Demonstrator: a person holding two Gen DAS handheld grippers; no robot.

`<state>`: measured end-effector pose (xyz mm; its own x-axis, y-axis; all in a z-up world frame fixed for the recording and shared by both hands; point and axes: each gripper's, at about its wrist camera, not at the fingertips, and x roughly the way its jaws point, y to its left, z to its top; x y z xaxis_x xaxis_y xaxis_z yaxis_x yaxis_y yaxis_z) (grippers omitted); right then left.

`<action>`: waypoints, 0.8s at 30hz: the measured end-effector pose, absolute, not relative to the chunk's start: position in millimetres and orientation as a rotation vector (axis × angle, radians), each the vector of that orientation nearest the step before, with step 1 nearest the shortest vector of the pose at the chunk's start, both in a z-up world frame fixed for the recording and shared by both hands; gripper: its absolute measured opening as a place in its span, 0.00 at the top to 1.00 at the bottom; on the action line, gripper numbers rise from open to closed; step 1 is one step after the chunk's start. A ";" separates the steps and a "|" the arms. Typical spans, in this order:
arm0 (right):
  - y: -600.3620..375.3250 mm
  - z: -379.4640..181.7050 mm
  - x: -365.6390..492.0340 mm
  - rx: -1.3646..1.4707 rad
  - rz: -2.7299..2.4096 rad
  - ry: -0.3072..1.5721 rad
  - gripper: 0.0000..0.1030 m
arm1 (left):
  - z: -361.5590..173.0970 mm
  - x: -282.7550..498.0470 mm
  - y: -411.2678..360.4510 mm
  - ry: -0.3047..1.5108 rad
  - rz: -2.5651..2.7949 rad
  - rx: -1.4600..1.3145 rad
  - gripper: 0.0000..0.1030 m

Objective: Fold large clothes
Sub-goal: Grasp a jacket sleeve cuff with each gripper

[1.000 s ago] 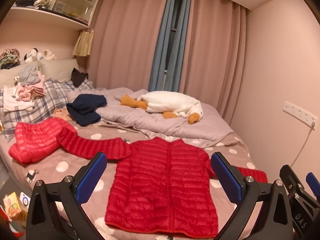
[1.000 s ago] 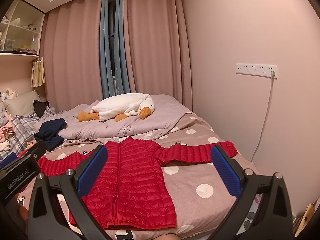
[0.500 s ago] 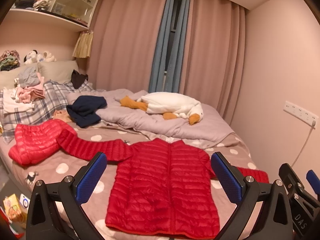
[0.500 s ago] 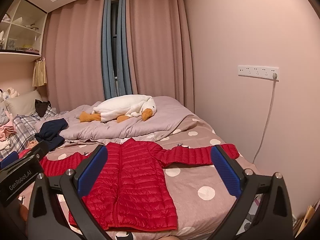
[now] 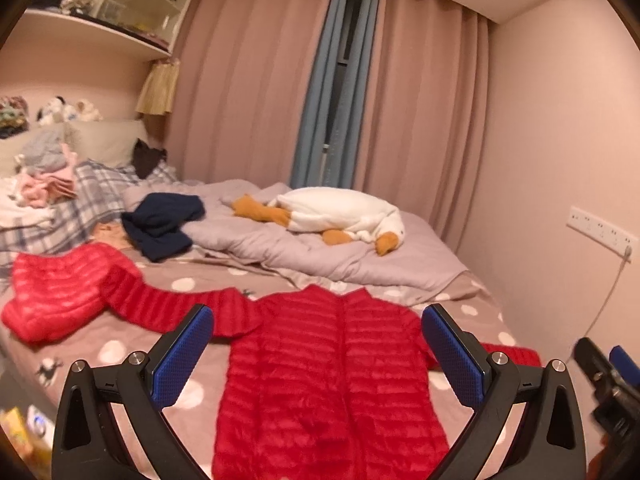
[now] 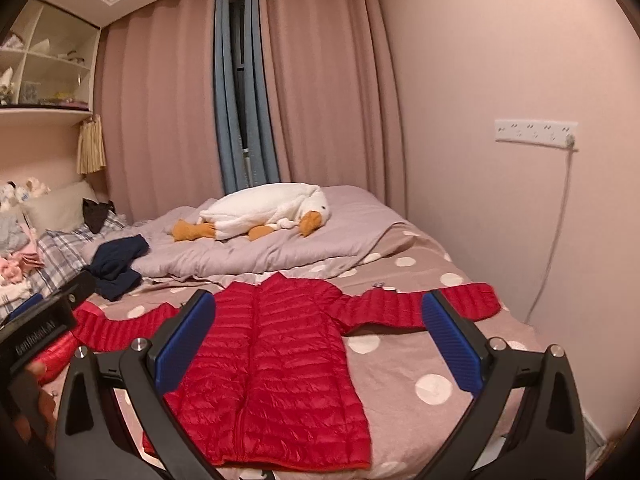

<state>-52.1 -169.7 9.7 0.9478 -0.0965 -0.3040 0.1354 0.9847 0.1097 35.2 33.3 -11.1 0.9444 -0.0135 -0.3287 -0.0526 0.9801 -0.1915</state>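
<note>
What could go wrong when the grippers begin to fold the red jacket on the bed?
The red jacket is puffy and slick-looking, so folds may spring open. Its left sleeve lies against a second red garment, which might get dragged along. Both the left gripper and right gripper are open, holding nothing.

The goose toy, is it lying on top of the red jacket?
No, the goose toy lies on the lilac duvet farther up the bed, well apart from the red jacket spread flat below it.
</note>
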 end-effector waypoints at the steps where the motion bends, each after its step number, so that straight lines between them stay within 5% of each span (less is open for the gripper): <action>1: -177.7 7.7 -42.7 0.140 -0.113 0.310 0.00 | -14.3 50.6 46.0 0.343 0.024 -0.199 0.00; 9: -282.3 -31.7 70.9 0.129 -0.381 0.457 0.00 | -80.2 156.6 162.4 0.447 0.322 -0.260 0.06; 14: -377.8 -84.7 134.0 0.236 -0.543 0.594 0.00 | -146.3 208.7 268.2 0.474 0.365 -0.541 0.07; 16: -416.4 -113.5 149.3 0.318 -0.604 0.656 0.01 | -179.7 231.7 304.8 0.552 0.415 -0.628 0.11; 18: -446.2 -142.4 155.8 0.399 -0.647 0.716 0.02 | -220.6 252.9 337.3 0.676 0.485 -0.681 0.31; 20: -472.5 -176.0 155.1 0.491 -0.715 0.785 0.12 | -252.2 258.4 358.9 0.732 0.517 -0.770 0.32; 24: -509.3 -235.2 140.2 0.693 -0.797 0.829 0.12 | -297.9 254.2 378.8 0.735 0.530 -0.897 0.32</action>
